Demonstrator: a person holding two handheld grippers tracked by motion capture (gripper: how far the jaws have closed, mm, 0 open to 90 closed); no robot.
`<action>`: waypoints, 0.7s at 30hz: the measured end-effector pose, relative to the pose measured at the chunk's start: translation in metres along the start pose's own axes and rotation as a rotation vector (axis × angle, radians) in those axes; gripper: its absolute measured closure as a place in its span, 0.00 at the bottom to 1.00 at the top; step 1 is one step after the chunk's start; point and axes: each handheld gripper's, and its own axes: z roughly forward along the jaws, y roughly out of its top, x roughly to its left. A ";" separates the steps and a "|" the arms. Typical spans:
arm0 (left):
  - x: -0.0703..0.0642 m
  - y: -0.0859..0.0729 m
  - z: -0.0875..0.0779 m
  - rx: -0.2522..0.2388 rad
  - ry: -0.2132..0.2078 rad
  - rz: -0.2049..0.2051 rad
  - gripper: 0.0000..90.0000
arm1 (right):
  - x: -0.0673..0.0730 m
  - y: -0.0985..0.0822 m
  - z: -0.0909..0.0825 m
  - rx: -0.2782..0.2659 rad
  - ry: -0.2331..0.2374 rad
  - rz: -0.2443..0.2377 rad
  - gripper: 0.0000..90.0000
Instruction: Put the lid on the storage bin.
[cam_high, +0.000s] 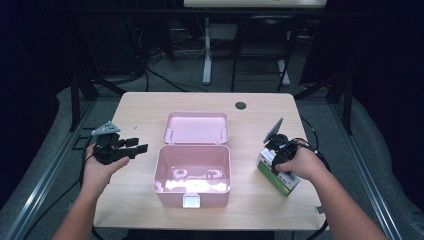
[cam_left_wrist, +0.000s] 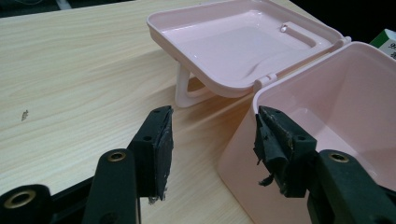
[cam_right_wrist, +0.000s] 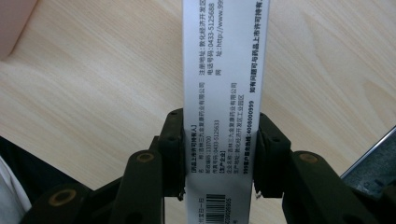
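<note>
Right gripper (cam_right_wrist: 218, 156), jaws clamped across the narrow white-and-green cardboard carton (cam_high: 278, 172), stands at three o'clock of the open pink plastic box (cam_high: 193, 175); left gripper (cam_left_wrist: 212, 149) open, empty.

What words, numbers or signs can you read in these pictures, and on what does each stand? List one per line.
"0433-5125688": white side of the small box, between the right claw pads.
"4008000999": same side, bold line.
"http://www.99": cut off at the edge.
Barcode: digits too blurred.
Chinese print: too small to read.
Pink case: no text.
</note>
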 end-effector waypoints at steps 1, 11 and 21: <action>0.000 0.000 0.000 0.000 0.000 0.001 0.52 | 0.001 0.000 -0.002 0.000 -0.002 -0.005 0.68; 0.000 0.000 0.000 -0.002 0.001 -0.001 0.52 | 0.009 0.003 -0.021 -0.010 -0.012 -0.030 0.68; 0.002 0.000 -0.002 0.003 0.000 -0.001 0.52 | 0.020 0.009 -0.035 -0.002 -0.017 -0.060 0.68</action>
